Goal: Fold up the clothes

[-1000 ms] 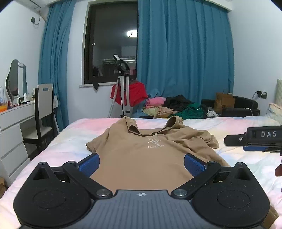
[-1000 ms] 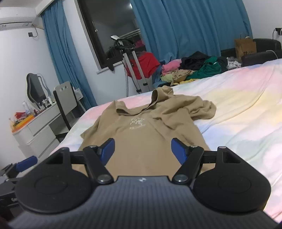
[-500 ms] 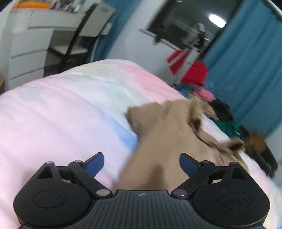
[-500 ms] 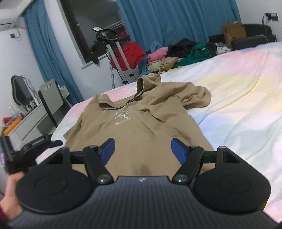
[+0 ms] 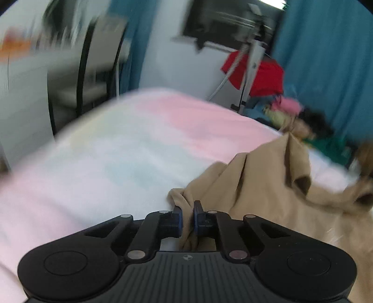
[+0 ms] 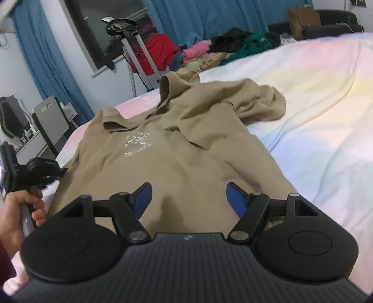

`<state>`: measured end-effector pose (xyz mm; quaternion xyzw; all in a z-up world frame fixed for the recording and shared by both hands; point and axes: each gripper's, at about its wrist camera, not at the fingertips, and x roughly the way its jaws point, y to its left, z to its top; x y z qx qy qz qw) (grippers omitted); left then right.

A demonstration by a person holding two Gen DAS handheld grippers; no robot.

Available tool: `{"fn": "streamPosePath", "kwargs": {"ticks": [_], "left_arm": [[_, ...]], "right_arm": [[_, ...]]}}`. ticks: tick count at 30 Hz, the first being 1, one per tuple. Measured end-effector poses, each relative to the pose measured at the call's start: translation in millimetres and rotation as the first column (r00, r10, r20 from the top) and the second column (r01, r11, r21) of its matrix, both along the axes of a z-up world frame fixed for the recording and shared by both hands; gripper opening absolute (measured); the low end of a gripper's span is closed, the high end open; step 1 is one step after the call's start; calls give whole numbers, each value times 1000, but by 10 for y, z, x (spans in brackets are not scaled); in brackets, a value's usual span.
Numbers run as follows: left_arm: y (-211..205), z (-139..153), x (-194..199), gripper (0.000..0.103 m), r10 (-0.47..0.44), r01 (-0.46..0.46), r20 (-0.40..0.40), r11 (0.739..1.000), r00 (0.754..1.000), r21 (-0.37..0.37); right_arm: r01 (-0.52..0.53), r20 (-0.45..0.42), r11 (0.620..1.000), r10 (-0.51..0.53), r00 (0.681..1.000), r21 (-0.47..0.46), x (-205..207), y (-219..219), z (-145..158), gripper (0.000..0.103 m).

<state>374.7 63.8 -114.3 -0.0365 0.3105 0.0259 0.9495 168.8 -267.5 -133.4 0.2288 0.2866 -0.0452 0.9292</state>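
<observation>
A tan T-shirt [image 6: 186, 144] with a pale chest logo lies face up on the pastel bedspread [image 6: 314, 105], its far sleeve bunched. My left gripper [image 5: 187, 209] is shut on the shirt's left sleeve edge [image 5: 184, 198], with cloth pinched between the blue pads. The shirt [image 5: 268, 177] rises in folds to the right of it. The left gripper also shows in the right wrist view [image 6: 42, 169] at the shirt's left side, held by a hand. My right gripper [image 6: 188, 195] is open and empty, just above the shirt's lower part.
A pile of clothes [image 6: 223, 51] lies beyond the bed's far edge, by blue curtains [image 6: 209, 16]. A tripod stand with a red garment [image 6: 149, 51] stands by the window. A chair [image 6: 50, 121] and white dresser are left of the bed. The left wrist view is motion-blurred.
My left gripper swung to the shirt's left side, came down on the sleeve and shut on it. My right gripper moved lower and closer over the shirt and stayed open.
</observation>
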Motion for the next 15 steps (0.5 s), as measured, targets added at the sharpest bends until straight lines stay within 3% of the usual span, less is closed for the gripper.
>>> {"fn": "streamPosePath", "kwargs": {"ticks": [2, 4, 6, 9, 10, 11, 13, 15], "left_arm": [[-265, 91, -85, 7, -78, 72, 44, 989, 996, 131], [-572, 154, -234, 7, -202, 178, 83, 956, 976, 232], [-890, 180, -389, 7, -341, 296, 100, 903, 935, 311], [-1300, 85, -570, 8, -515, 471, 35, 807, 856, 357], [-1402, 53, -627, 8, -558, 518, 13, 778, 830, 356], [-1437, 34, -670, 10, -581, 547, 2, 768, 814, 334], [-1411, 30, -728, 19, -601, 579, 2, 771, 800, 265], [-1275, 60, -809, 28, -594, 580, 35, 796, 804, 174]], "right_arm": [[4, -2, 1000, -4, 1000, 6, -26, -7, 8, 72], [8, -3, 1000, -8, 1000, 13, -52, -15, 16, 72], [10, -6, 1000, -10, 1000, 12, -67, -14, 26, 72], [17, -12, 1000, -17, 1000, 13, -86, -24, 39, 72], [19, -14, 1000, -19, 1000, 15, -92, -30, 42, 72], [20, -15, 1000, -20, 1000, 20, -94, -37, 42, 72], [22, -17, 999, -21, 1000, 30, -99, -50, 42, 72], [23, -19, 999, -22, 1000, 40, -105, -64, 41, 72]]}}
